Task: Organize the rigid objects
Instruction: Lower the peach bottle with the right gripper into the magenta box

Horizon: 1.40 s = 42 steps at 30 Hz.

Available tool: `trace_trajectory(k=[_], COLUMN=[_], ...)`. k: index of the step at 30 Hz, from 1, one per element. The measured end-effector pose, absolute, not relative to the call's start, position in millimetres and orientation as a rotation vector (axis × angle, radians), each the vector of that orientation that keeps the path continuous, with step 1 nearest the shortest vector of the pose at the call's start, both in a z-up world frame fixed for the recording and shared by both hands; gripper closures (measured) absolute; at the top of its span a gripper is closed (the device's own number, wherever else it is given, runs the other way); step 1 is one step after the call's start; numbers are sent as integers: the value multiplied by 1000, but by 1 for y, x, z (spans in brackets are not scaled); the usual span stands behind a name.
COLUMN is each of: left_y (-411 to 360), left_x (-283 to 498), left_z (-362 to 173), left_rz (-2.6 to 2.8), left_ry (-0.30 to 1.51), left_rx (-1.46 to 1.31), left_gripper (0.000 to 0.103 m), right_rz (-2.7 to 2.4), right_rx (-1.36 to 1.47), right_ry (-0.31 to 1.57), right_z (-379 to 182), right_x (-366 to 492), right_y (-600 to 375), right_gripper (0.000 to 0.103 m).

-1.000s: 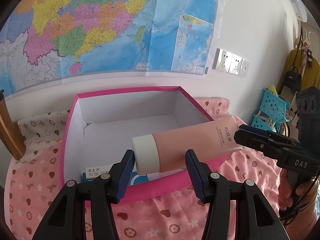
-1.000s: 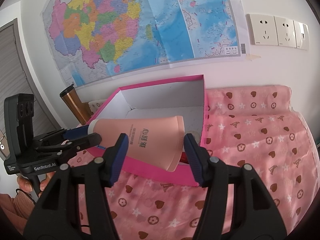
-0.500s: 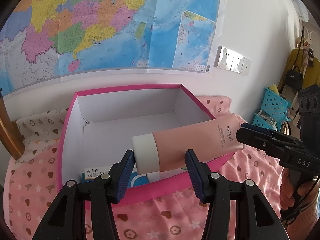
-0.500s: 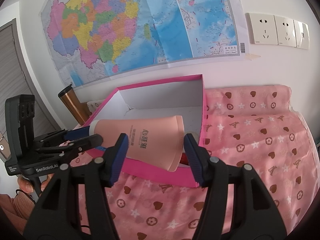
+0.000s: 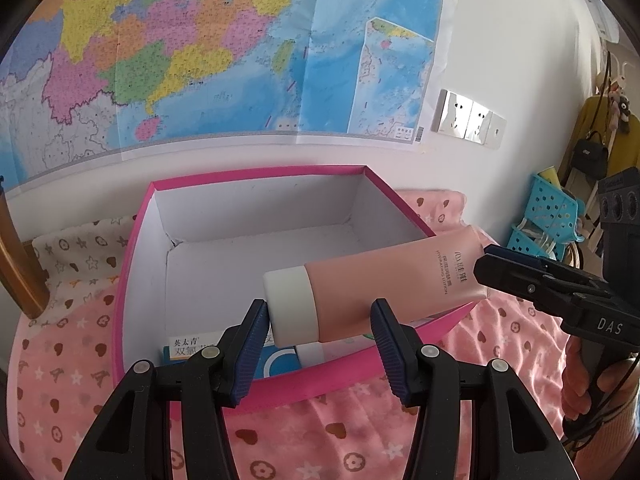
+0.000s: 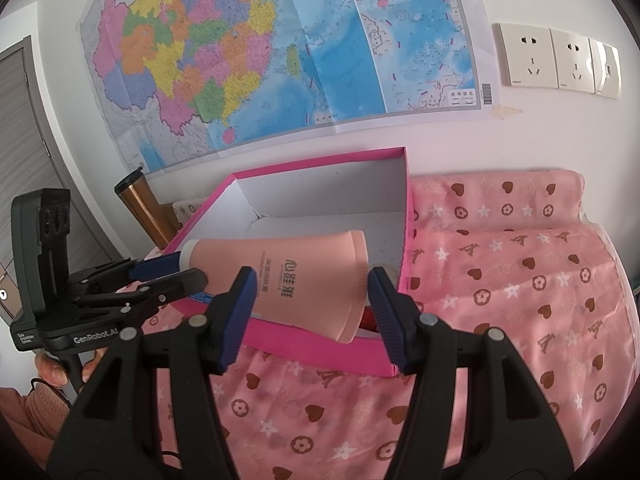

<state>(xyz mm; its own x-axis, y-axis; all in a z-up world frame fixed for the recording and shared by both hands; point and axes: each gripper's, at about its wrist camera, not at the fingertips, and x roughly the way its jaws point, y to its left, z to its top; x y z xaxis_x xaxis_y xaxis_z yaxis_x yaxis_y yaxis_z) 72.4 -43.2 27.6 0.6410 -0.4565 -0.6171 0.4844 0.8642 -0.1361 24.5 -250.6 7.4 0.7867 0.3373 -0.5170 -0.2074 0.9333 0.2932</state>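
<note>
A pink lotion tube (image 5: pixel 384 284) with a white cap (image 5: pixel 290 304) hangs level over the open pink box (image 5: pixel 256 172). My left gripper (image 5: pixel 318 340) stands around the cap end, its blue pads wider than the cap. My right gripper (image 6: pixel 310 304) is shut on the tube's flat crimped end (image 6: pixel 304 280). It shows at the right of the left wrist view (image 5: pixel 520 276). The left gripper shows in the right wrist view (image 6: pixel 168 276) at the cap. Small flat packets (image 5: pixel 192 350) lie in the box's near corner.
The box sits on a pink cloth with hearts and stars (image 6: pixel 500 300). A bronze tumbler (image 6: pixel 140 208) stands left of the box by the wall. A map and wall sockets (image 6: pixel 552 60) hang behind. Blue baskets (image 5: pixel 548 212) stand at the far right.
Both grippers and the tube have lifted slightly and edged away from the box's front rim. The grip on the tube is unchanged.
</note>
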Motion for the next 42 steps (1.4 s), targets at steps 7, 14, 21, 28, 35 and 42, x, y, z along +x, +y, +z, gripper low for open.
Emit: trace_trajectory(k=[7,14,21,28,35,42], left_y=[-44,-45,-44,-44,-44,-42], left_x=[74,78,80,83,86,92], left_z=[27,24,23,24,22,19], left_rz=[-535,-529,-523,-519,-515,-512], left_ry=[696,704,706,706,712,731], left_rx=[43,44,37,39,40,23], left_gripper=[50,50,50,50,50,50], right_rz=[295,294,298,301,300,302], right_rx=[228,227,235,240,239,232], right_ry=[599,604,611,614,619,627], right_z=[7,4,3,3,2,1], right_x=[25,28,30,32,33,38], right_y=[-250,-249,-249,-249,-247,-246], right_gripper=[43,43,43,43,43,43])
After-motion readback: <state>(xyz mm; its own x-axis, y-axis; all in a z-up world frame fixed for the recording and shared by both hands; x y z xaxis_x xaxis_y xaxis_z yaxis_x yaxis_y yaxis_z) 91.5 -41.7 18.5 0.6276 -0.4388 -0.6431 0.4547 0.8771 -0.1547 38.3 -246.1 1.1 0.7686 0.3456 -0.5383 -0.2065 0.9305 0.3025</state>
